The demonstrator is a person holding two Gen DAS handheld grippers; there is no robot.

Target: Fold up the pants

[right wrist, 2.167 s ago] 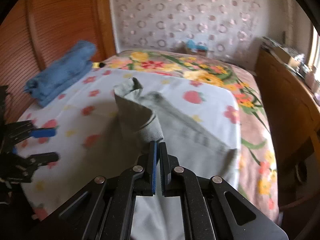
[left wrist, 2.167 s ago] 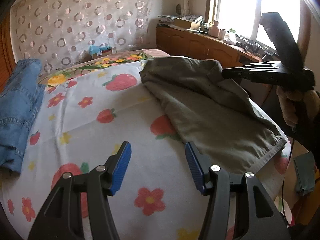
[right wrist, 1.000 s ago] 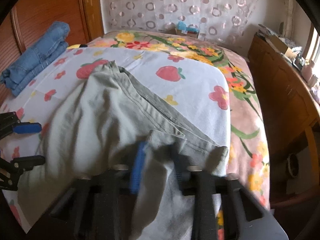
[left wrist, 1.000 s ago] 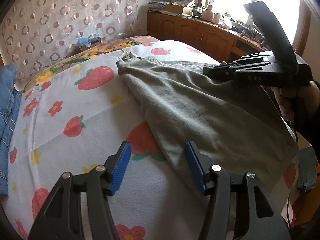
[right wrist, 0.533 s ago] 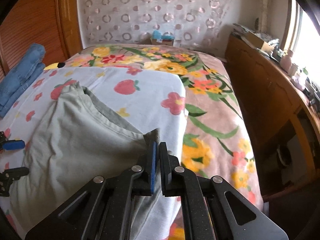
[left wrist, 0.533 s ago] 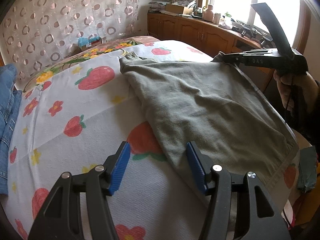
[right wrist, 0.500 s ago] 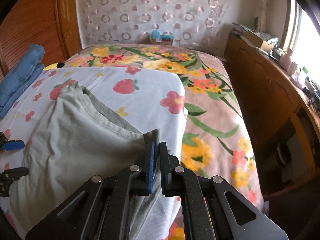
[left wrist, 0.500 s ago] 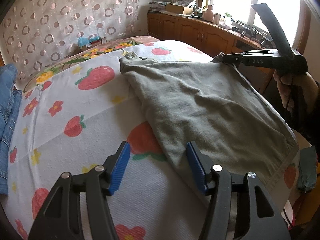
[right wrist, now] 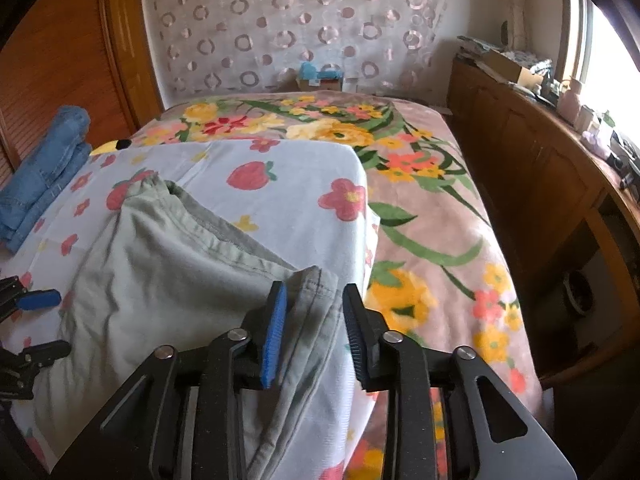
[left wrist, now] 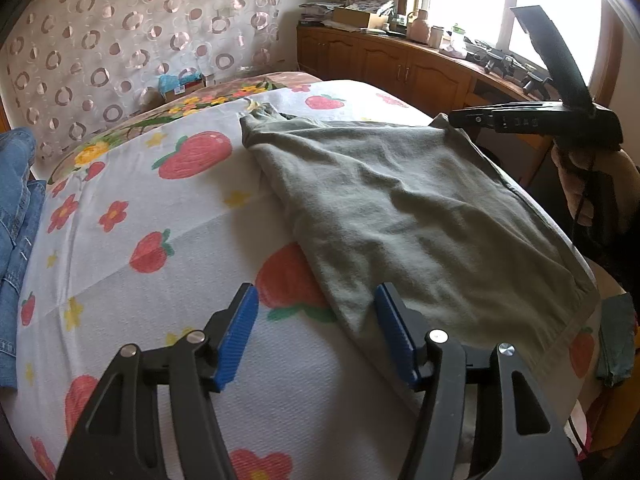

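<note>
Green pants [left wrist: 408, 216] lie flat on the bed [left wrist: 168, 280], long axis running from the near hem to the far, bunched end. The right gripper [right wrist: 312, 320], fingers spread, straddles one corner without pinching it. The left gripper [left wrist: 316, 330], fingers spread and empty, hovers at the opposite near edge, about equally near.

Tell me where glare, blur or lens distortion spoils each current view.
Left wrist view: the window is blown out white, black vignette fills the corners, and fisheye bulges the strawberry-print bedsheet. Right wrist view: sharp, window glare at the right edge, and the wooden cabinet curves.
</note>
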